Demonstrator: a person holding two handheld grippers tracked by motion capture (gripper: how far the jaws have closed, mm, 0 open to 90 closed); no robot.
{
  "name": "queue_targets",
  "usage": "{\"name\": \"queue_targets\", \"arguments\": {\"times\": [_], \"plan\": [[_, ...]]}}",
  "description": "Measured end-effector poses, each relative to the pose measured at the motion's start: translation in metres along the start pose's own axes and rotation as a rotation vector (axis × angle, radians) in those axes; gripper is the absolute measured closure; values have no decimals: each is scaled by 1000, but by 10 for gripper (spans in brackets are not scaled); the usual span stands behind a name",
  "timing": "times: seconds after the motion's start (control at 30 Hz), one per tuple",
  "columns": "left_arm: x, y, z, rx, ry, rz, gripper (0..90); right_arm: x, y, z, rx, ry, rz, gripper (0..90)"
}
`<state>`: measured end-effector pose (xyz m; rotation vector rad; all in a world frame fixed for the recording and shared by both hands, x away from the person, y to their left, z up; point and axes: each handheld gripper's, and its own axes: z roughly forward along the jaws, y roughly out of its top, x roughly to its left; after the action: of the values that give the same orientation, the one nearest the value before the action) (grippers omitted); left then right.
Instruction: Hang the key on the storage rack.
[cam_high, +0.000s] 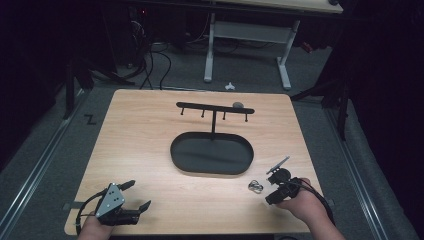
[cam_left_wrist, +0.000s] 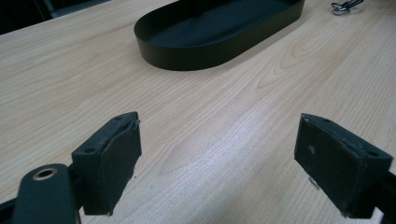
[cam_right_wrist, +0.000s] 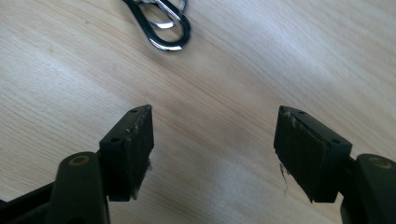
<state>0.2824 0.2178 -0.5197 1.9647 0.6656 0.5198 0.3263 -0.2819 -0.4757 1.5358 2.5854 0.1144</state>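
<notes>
A small metal clip (cam_high: 255, 186) lies on the wooden table just right of the black oval tray (cam_high: 172, 150). From the tray's back rim rises a black stand with a crossbar (cam_high: 215, 107) carrying several pegs. My right gripper (cam_high: 269, 190) is open beside the clip, a little to its right. In the right gripper view the clip (cam_right_wrist: 163, 23) lies ahead of the open gripper (cam_right_wrist: 215, 140), with bare wood between the pads. My left gripper (cam_high: 140, 194) rests open near the front left corner. In the left gripper view the left gripper (cam_left_wrist: 217, 158) holds nothing and faces the tray (cam_left_wrist: 154, 56).
A small grey object (cam_high: 238, 105) sits at the right end of the crossbar. Beyond the table's far edge stand a white-legged desk (cam_high: 247, 37) and cables on the floor. The table's front edge runs close under both hands.
</notes>
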Motion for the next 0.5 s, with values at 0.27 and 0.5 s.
{"name": "queue_targets", "arguments": {"times": [0.27,0.5], "plan": [[-1,0,0,8,-5,3,152,14,13,0,-22,-9,-98,262],[0,0,0,6,-4,2,152,20,26,2,-29,-18,-150,332]]}}
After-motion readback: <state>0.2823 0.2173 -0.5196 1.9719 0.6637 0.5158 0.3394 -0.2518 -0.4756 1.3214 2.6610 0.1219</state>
